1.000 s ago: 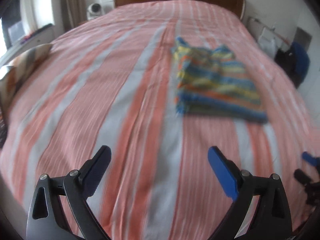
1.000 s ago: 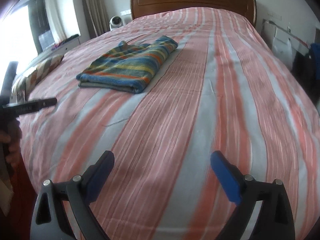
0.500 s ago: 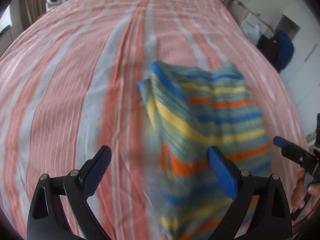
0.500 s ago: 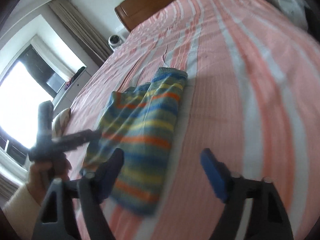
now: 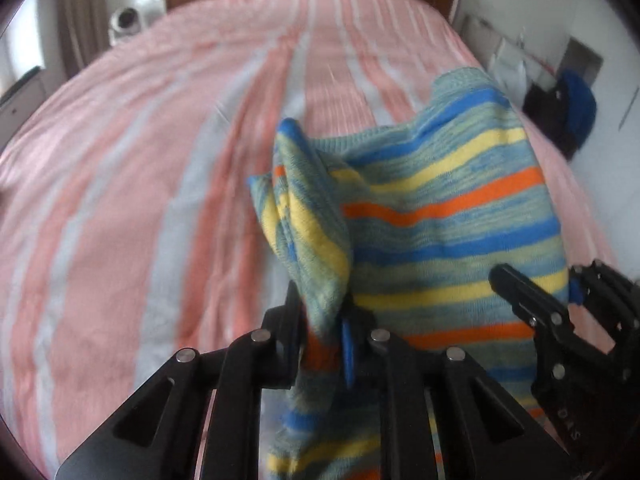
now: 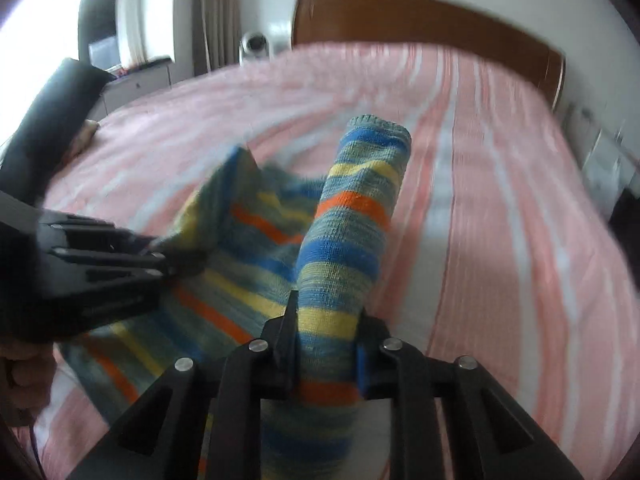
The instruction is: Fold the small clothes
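Observation:
A striped knit garment [image 5: 440,216] in blue, yellow, orange and green is lifted off the pink-and-white striped bed [image 5: 140,184]. My left gripper [image 5: 322,340] is shut on a bunched edge of it. My right gripper [image 6: 326,344] is shut on another rolled part of the garment [image 6: 348,240]. The cloth hangs stretched between the two. The right gripper also shows at the right in the left wrist view [image 5: 560,320]. The left gripper shows at the left in the right wrist view [image 6: 92,268].
A wooden headboard [image 6: 420,20] stands at the far end of the bed. A white camera [image 6: 254,46] and curtains are by the window at the back left. Dark and blue items [image 5: 568,116] lie beside the bed on the right.
Both grippers were open above the folded garment lying on the bed. They have closed on it and lifted it, and it has come partly unfolded.

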`<state>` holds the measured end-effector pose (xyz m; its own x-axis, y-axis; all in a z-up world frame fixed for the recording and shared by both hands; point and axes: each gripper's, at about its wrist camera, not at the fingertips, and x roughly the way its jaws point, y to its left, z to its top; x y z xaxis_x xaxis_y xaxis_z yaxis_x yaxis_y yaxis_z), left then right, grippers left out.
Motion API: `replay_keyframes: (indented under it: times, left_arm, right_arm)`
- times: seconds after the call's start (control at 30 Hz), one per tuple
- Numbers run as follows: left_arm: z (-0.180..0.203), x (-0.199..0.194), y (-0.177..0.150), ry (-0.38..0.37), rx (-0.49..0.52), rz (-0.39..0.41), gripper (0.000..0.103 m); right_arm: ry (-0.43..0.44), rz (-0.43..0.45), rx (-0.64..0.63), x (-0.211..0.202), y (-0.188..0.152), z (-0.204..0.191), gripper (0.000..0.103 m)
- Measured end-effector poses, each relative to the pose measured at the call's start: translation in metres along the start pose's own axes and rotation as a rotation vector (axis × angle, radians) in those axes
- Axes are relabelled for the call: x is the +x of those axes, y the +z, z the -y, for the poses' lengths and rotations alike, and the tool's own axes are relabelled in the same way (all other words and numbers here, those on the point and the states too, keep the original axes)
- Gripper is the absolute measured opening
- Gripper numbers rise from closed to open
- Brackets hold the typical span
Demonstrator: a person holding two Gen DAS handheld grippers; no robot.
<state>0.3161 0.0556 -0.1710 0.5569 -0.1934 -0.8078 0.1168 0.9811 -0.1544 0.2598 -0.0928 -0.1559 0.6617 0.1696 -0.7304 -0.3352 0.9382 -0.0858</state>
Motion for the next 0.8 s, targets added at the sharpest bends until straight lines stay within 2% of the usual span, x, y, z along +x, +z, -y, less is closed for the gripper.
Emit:
replay_keyframes:
  times: [0.1,0.17,0.23,0.27,0.3,0.33,0.37,0.43,0.47,0.5,0.57,0.63,0.73,0.8]
  left_arm:
    - [0.000,-0.042,0.010,0.004,0.006,0.091,0.015]
    - [0.001,-0.052,0.020,0.017,0.027,0.113,0.018]
    - [-0.001,-0.041,0.027,0.058,0.039,0.066,0.039]
    - [-0.002,-0.035,0.026,0.101,0.038,0.055,0.065]
    - [-0.004,-0.034,0.022,0.150,0.031,0.060,0.080]
    - [-0.007,-0.038,0.013,0.191,0.022,0.082,0.081]
    - [-0.011,-0.047,0.004,0.207,0.017,0.115,0.082]
    - [-0.009,-0.069,-0.021,0.216,0.027,0.164,0.086]
    - [-0.006,-0.082,-0.033,0.230,0.036,0.189,0.090]
    - [-0.002,-0.095,-0.044,0.248,0.047,0.221,0.095]
    - [0.009,-0.126,-0.061,0.302,0.066,0.313,0.103]
    - [0.023,-0.154,-0.077,0.325,0.082,0.384,0.103]
    - [0.039,-0.181,-0.085,0.310,0.103,0.402,0.103]
    - [0.048,-0.188,-0.088,0.346,0.094,0.393,0.103]
  right_arm:
    - [0.025,0.081,0.034,-0.024,0.014,-0.002,0.021]
    - [0.049,0.096,0.065,-0.030,0.025,0.000,0.021]
    - [0.066,0.067,0.123,-0.021,0.035,0.012,0.024]
    - [0.070,0.037,0.148,-0.015,0.036,0.018,0.038]
    - [0.037,-0.007,0.184,-0.007,0.036,0.028,0.050]
    - [0.009,-0.026,0.206,-0.006,0.032,0.037,0.077]
    - [0.001,-0.027,0.217,-0.010,0.030,0.046,0.086]
    - [-0.024,-0.024,0.195,-0.028,0.018,0.049,0.088]
    - [-0.051,-0.032,0.165,-0.038,0.011,0.047,0.096]
    - [-0.078,-0.037,0.133,-0.049,0.004,0.043,0.098]
    - [-0.130,-0.025,0.061,-0.080,-0.014,0.032,0.099]
    - [-0.189,0.010,0.011,-0.112,-0.029,0.024,0.099]
    - [-0.248,0.081,0.008,-0.153,-0.044,0.018,0.101]
    - [-0.246,0.098,0.039,-0.174,-0.050,0.015,0.102]
